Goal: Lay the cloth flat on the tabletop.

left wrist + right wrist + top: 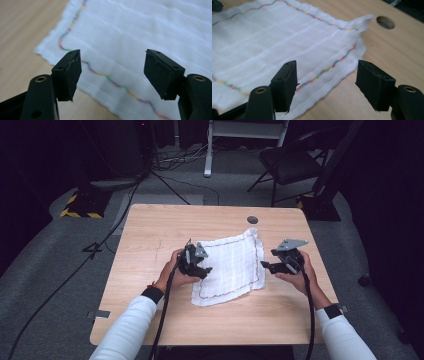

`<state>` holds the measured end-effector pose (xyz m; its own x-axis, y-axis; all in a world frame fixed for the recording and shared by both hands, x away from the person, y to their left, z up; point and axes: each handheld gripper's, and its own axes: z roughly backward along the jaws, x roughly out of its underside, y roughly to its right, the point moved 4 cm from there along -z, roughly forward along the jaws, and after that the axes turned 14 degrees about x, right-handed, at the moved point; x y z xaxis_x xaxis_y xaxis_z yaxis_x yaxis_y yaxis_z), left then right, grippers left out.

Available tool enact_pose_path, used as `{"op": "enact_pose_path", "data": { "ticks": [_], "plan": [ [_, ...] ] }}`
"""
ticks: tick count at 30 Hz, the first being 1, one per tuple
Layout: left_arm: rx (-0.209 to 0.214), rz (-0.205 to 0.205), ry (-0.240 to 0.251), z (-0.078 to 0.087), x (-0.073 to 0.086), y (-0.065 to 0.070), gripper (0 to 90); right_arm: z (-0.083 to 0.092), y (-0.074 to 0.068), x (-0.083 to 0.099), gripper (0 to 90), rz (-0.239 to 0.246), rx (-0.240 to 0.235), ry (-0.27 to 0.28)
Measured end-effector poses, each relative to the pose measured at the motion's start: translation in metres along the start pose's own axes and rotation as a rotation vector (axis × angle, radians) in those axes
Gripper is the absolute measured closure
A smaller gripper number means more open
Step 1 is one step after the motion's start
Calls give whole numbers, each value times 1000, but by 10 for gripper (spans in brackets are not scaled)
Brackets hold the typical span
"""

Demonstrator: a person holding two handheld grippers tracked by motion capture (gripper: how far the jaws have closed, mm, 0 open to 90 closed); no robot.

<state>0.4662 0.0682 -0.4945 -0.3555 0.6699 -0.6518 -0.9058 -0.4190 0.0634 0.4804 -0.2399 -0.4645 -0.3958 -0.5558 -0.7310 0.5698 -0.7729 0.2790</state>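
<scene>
While both forearms reached inward, the left gripper (206, 269) and right gripper (264, 265) flanked the white cloth (231, 265), jaws spread, gripping nothing.

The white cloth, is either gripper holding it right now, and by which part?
Neither. Left gripper and right gripper are open above the cloth.

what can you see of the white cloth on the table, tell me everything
The white cloth is a thin, gauzy woven square with a wavy multicoloured stitched line running just inside its edges. It lies spread nearly flat on the wooden table, slightly rumpled, its far right corner lifted a little near the round hole. The left gripper and right gripper sit at its two sides, jaws open, gripping nothing.
</scene>
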Motion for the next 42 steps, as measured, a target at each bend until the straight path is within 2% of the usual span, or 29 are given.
{"op": "enact_pose_path", "data": {
  "ticks": [3,5,6,10,11,13,16,21,24,27,29,33,39,42],
  "plan": [
    [44,-16,-31,-5,8,14,285,0,-10,14,337,15,-20,-27],
    [46,-19,-39,-7,11,19,283,0,-13,18,335,25,-29,-37],
    [50,-28,-55,-8,16,23,277,-2,-22,25,335,44,-34,-52],
    [41,-28,-79,-8,27,27,264,-5,-32,34,332,85,-40,-85],
    [53,-11,-64,-7,29,27,263,-5,-34,36,331,93,-44,-99],
    [63,-4,-56,-6,33,27,264,-6,-36,41,329,116,-44,-126],
    [67,0,-42,-5,36,26,262,-5,-36,45,323,127,-41,-141],
    [54,-14,-42,-5,36,27,256,-4,-29,44,323,85,-20,-104],
    [60,-5,-36,-5,37,27,251,-8,-30,47,318,91,-10,-125],
    [62,-5,-31,-4,38,26,251,-7,-30,50,347,98,-28,-138],
    [68,-3,-28,-3,40,25,251,-4,-30,52,347,110,-26,-151],
    [70,15,-21,-2,42,25,251,6,-28,61,347,101,-28,-160],
    [65,29,-25,-1,43,27,254,29,-26,81,359,101,-25,-161],
    [98,57,-31,1,46,30,253,40,-24,91,359,98,-23,-164]
  ]
}}
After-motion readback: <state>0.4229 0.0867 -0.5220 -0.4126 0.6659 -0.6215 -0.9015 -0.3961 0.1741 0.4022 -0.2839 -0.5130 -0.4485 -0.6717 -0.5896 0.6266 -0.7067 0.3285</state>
